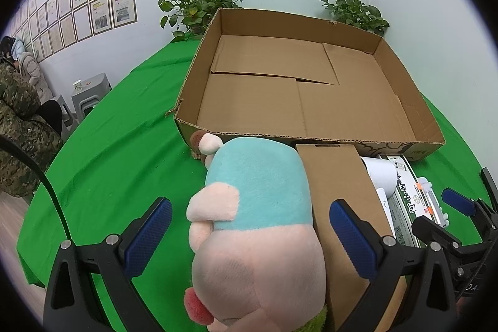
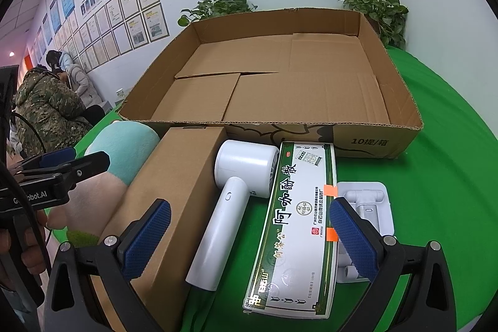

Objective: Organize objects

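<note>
A pink and teal plush toy [image 1: 255,207] lies on the green cloth, and my left gripper [image 1: 250,207] is open around it with a gap at each pad. To its right lie a plain brown box [image 1: 339,176], a white hair dryer [image 2: 230,207], a green-and-white medicine box [image 2: 298,223] and a white plastic holder [image 2: 364,198]. My right gripper [image 2: 250,207] hovers open above the dryer handle and medicine box, holding nothing. Beyond them a large open carton [image 2: 382,142] stands with a bare floor. In the right wrist view, the left gripper [image 2: 84,157] shows beside the plush toy [image 2: 124,151].
Two potted plants [image 1: 196,5] [image 1: 354,11] stand behind the carton against the wall. People in coats [image 1: 18,126] sit at the left near grey stools [image 1: 90,95] with a paper cup. The round table's edge [image 1: 40,201] curves down the left side.
</note>
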The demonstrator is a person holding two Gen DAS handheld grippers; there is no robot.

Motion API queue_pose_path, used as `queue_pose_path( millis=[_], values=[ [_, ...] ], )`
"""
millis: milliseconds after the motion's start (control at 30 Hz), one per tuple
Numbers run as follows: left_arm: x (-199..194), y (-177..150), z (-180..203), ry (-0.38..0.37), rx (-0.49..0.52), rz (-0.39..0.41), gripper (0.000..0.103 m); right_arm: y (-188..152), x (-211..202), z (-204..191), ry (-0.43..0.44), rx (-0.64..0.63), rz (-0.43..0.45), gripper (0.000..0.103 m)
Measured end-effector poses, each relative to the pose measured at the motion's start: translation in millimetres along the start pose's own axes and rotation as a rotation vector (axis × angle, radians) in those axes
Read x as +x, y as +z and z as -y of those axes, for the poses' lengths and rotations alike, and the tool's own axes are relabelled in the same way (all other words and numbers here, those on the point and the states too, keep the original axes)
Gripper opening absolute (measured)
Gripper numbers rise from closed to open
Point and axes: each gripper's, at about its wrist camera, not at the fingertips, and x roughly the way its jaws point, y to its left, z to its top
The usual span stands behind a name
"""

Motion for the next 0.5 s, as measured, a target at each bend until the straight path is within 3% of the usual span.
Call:
queue_pose_path(
  millis=[500],
  values=[
    [-2.5,-0.3,0.4,-0.003,0.006,0.004,0.101,0.3,-2.9,-2.6,0.004,-0.01,-0.001,0.103]
  ],
)
